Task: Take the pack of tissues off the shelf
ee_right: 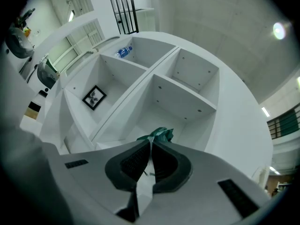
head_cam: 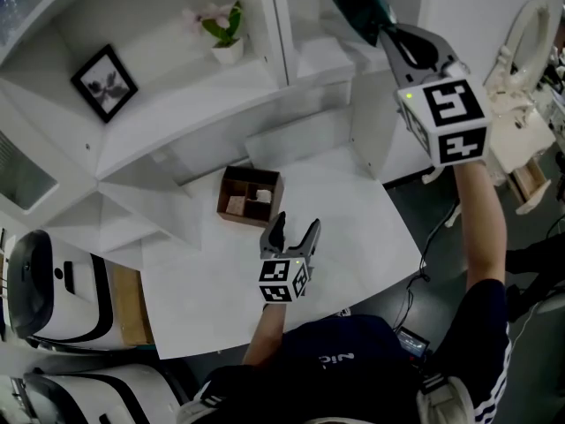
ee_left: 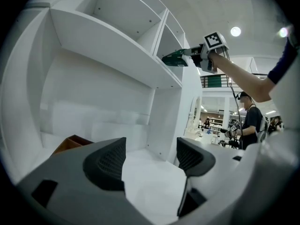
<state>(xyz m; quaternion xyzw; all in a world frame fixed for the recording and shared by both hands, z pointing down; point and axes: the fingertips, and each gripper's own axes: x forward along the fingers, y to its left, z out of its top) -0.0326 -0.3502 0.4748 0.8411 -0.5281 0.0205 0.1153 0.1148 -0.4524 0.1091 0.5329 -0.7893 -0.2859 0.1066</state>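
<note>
A dark green pack of tissues (head_cam: 360, 7) hangs in the air in front of the white shelf unit (head_cam: 194, 122), pinched by its edge in my right gripper (head_cam: 386, 31), which is shut on it. In the right gripper view the green pack (ee_right: 157, 135) sticks out just past the closed jaws. In the left gripper view the pack (ee_left: 177, 59) and my right gripper (ee_left: 192, 55) show high up beside the shelf's edge. My left gripper (head_cam: 292, 233) is open and empty, low over the white table (head_cam: 353, 237), next to a brown box (head_cam: 250, 196).
A framed picture (head_cam: 104, 82) and a small potted plant (head_cam: 225, 34) stand on the shelf. A blue bottle (ee_right: 123, 52) lies on an upper shelf. White machines (head_cam: 53, 299) sit left of the table. A person (ee_left: 249, 121) stands far off at the right.
</note>
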